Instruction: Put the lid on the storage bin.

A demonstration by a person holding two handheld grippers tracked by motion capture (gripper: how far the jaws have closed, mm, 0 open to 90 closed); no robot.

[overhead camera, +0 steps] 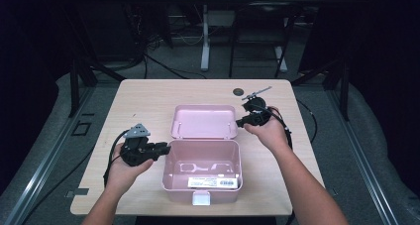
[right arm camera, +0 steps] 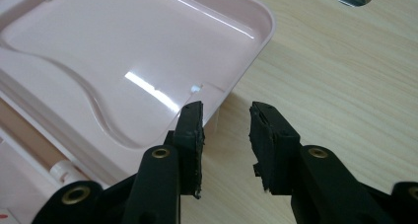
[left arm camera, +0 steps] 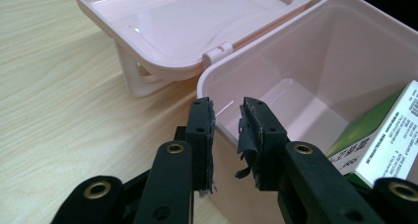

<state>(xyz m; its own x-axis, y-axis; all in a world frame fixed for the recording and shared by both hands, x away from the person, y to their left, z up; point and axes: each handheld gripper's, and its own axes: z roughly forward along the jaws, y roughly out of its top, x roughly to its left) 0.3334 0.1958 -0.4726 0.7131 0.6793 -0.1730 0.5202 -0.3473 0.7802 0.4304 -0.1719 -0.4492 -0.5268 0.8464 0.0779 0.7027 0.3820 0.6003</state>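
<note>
A pink plastic box [overhead camera: 202,171] sits near the front edge of the pale wood-grain table [overhead camera: 148,93], its lid [overhead camera: 203,121] thrown back flat; bare tabletop lies left, right and far of it. Smooth, glossy, round-cornered, it holds a white-and-green carton [left arm camera: 384,142]. The left gripper [overhead camera: 164,149] straddles the box's left wall, jaws parted, not pressing. The right gripper [overhead camera: 241,122] brackets the lid's right edge, jaws released, gripping nothing
</note>
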